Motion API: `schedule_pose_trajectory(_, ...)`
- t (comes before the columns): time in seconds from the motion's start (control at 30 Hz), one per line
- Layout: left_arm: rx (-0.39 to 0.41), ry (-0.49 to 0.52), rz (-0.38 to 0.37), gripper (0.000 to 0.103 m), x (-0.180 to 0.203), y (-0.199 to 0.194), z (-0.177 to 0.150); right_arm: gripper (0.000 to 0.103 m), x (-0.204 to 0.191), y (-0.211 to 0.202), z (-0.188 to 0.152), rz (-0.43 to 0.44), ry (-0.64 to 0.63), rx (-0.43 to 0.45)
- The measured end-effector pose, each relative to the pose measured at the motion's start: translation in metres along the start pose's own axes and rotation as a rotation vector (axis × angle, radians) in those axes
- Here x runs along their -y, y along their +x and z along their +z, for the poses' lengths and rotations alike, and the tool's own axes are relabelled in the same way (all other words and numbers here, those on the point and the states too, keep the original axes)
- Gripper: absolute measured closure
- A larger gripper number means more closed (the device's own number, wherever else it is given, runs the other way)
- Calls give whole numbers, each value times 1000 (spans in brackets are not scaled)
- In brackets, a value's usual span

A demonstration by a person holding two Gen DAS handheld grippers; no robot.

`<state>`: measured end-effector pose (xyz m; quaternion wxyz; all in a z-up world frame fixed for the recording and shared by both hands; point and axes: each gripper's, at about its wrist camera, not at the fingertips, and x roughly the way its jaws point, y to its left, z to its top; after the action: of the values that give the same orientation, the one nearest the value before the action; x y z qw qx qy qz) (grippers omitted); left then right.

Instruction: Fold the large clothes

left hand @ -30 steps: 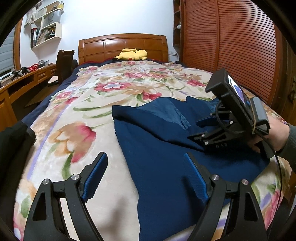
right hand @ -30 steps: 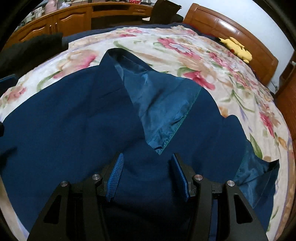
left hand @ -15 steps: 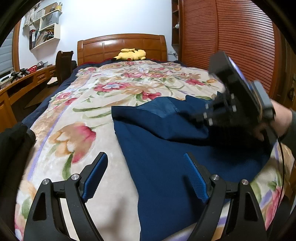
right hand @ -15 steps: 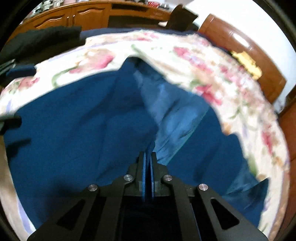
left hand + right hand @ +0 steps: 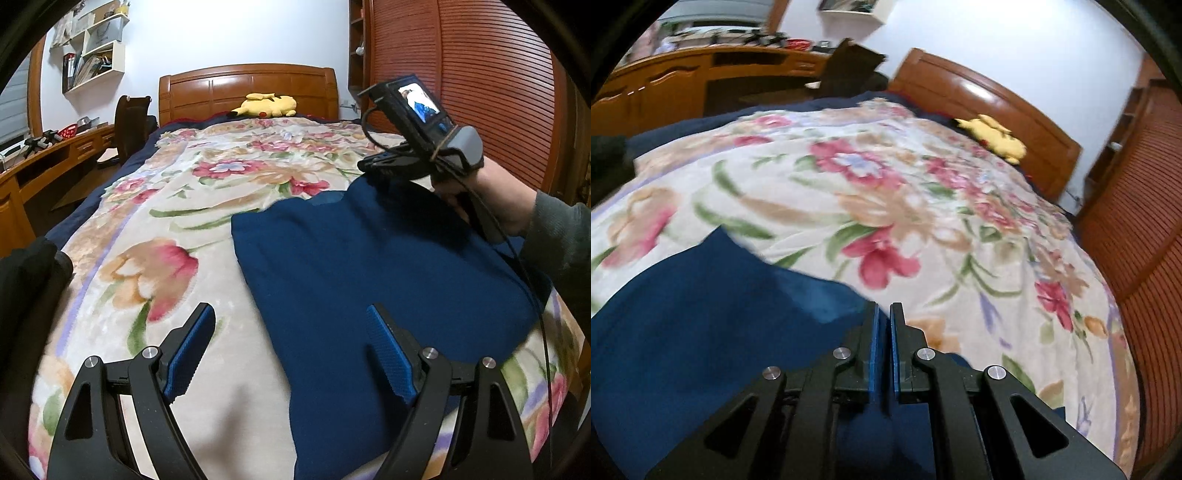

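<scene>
The navy garment (image 5: 388, 280) lies spread on the floral bed (image 5: 155, 206), a flat place for folding. The right tongs (image 5: 882, 325) are clenched nearly shut over its far edge, apparently pinching cloth to carry a fold across, though the nip itself is hidden. The left tongs (image 5: 291, 347) hang released above the near edge, likely ready to steady it.
</scene>
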<state>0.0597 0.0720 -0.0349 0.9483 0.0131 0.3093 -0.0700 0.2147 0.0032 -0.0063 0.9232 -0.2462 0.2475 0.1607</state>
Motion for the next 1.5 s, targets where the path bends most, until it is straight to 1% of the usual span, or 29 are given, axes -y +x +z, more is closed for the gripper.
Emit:
schedule_pose_trajectory(0.03,-1,3,0,19,1,1,0,90,2,4,-1,2,14,-10)
schedule_pose_trajectory(0.07,-1,5,-2,19,2,1,1,70,4,6,-2,3,33,-18)
schedule_pose_trajectory(0.1,1,8,-5,19,4,1,1,58,9,6,-4,13,58,-21)
schedule_pose_trajectory(0.13,2,10,-7,19,5,1,2,40,16,6,-5,19,74,-19)
schedule_pose_trajectory(0.17,3,12,-10,19,6,1,2,37,25,1,-7,20,87,-14)
schedule_pose_trajectory(0.23,6,24,-12,19,11,0,2,37,44,-9,-15,23,107,-18)
schedule_pose_trajectory(0.3,8,33,-9,19,13,1,2,37,67,-7,-24,36,134,-55)
schedule_pose_trajectory(0.4,-3,32,-6,19,14,4,1,37,98,-5,-46,-24,171,-118)
schedule_pose_trajectory(0.57,-20,28,-1,19,14,10,1,37,146,8,-87,-75,275,-187)
schedule_pose_trajectory(0.63,-31,29,0,19,14,12,0,37,160,13,-100,-74,317,-206)
schedule_pose_trajectory(0.73,-41,22,1,19,13,15,-1,37,183,18,-113,-58,417,-217)
schedule_pose_trajectory(0.83,-47,17,-2,19,11,17,-1,37,197,25,-119,-54,457,-233)
schedule_pose_trajectory(0.9,-50,16,-2,19,11,18,-1,37,202,24,-121,-49,475,-226)
schedule_pose_trajectory(0.97,-58,17,-1,19,11,20,-1,37,205,23,-123,-41,489,-216)
schedule_pose_trajectory(1.03,-66,22,1,19,12,22,-1,37,204,26,-125,-34,487,-234)
schedule_pose_trajectory(1.07,-67,24,2,19,13,23,-1,46,202,30,-126,-30,479,-244)
schedule_pose_trajectory(1.1,-68,25,2,19,13,23,-1,67,199,33,-126,-20,461,-256)
schedule_pose_trajectory(1.13,-69,27,3,19,13,23,-1,80,194,32,-125,-4,442,-262)
schedule_pose_trajectory(1.17,-69,26,3,19,13,23,-1,100,190,32,-124,6,419,-265)
schedule_pose_trajectory(1.2,-69,26,3,19,13,23,-2,100,188,29,-122,4,399,-259)
schedule_pose_trajectory(1.3,-74,25,4,19,13,24,-2,100,194,10,-115,-32,387,-165)
schedule_pose_trajectory(1.33,-80,23,6,19,13,25,-3,101,200,3,-115,-68,404,-142)
schedule_pose_trajectory(1.37,-84,23,7,19,13,26,-3,101,210,-1,-117,-135,428,-139)
schedule_pose_trajectory(1.4,-85,23,10,19,13,26,-3,101,221,-2,-121,-220,465,-173)
schedule_pose_trajectory(1.43,-81,22,11,19,13,25,-3,101,233,0,-129,-283,517,-218)
schedule_pose_trajectory(1.47,-78,21,11,19,12,24,-3,101,241,2,-136,-291,548,-239)
schedule_pose_trajectory(1.5,-75,20,11,19,12,23,-3,100,244,3,-141,-271,555,-241)
